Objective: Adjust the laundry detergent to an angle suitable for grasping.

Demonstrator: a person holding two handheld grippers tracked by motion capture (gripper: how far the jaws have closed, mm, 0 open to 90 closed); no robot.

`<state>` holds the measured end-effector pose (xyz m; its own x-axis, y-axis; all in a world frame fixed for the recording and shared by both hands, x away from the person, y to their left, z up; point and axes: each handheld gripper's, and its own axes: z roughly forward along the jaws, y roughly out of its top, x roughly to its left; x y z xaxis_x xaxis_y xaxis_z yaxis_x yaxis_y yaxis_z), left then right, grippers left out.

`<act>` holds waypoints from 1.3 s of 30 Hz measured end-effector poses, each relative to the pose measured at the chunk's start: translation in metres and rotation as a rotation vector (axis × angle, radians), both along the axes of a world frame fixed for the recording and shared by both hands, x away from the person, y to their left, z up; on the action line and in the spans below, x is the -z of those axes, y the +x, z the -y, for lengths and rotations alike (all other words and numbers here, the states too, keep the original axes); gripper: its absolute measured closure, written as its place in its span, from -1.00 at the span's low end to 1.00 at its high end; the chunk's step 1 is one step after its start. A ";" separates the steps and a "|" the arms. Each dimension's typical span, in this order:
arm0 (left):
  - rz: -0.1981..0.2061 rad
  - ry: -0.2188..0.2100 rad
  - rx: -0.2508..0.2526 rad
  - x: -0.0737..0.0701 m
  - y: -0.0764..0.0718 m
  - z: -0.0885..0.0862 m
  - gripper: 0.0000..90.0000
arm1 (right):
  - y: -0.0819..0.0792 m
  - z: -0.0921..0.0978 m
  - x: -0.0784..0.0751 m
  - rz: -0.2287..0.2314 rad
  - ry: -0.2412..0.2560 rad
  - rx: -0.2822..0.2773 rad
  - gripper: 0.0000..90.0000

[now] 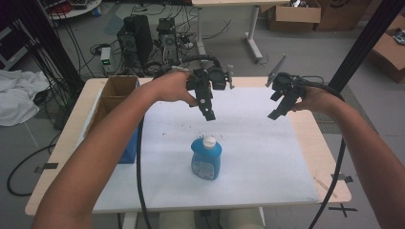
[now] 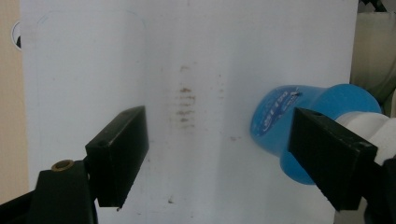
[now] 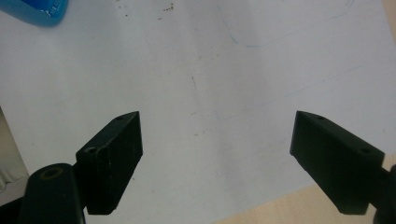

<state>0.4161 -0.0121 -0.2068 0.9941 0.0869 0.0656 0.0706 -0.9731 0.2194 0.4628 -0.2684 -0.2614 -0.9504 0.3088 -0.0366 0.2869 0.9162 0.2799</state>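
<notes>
- A person stands at a counter (image 1: 305, 143) covered by a white sheet (image 1: 267, 157), holding a two-jaw tool in each hand.
- A blue bottle (image 1: 206, 158) with a white cap stands upright on the sheet, at about 6 o'clock from the middle of the counter, close to the person's edge.
- The left tool (image 1: 208, 114) hangs in the air at about 12 o'clock from the bottle, tilted down toward it and clear of it. Its jaws are spread wide with nothing between them.
- In the left gripper view the bottle (image 2: 299, 126) sits at about 3 o'clock, partly behind one jaw, not yet between the two.
- The right tool (image 1: 276, 113) hovers at about 2 o'clock from the bottle, well apart from it. Its jaws also stand wide apart, holding nothing.
- In the right gripper view, bare sheet lies between the jaws, and a sliver of the bottle (image 3: 39, 11) shows at about 11 o'clock.
- An open cardboard box (image 1: 112, 98) rests along the counter's edge at about 9 o'clock.
- Judging by this, the step in hand is the approach: the left tool seems to be lining up on the bottle.
- The next move likely calls for shifting the left tool sideways until the bottle is centred between its jaws, lowering it, then closing gently on the body or neck so the bottle does not tip.
</notes>
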 end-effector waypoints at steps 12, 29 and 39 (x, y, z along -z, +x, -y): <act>0.017 -0.001 -0.013 -0.003 -0.003 -0.003 -0.53 | -0.005 0.001 -0.003 0.010 0.005 0.001 -0.62; 0.035 0.002 -0.005 -0.004 -0.004 -0.002 -0.53 | -0.012 0.003 -0.006 0.014 0.007 0.014 -0.62; 0.030 0.007 -0.022 -0.002 -0.002 -0.004 -0.53 | -0.028 0.001 -0.003 0.013 0.043 0.014 -0.62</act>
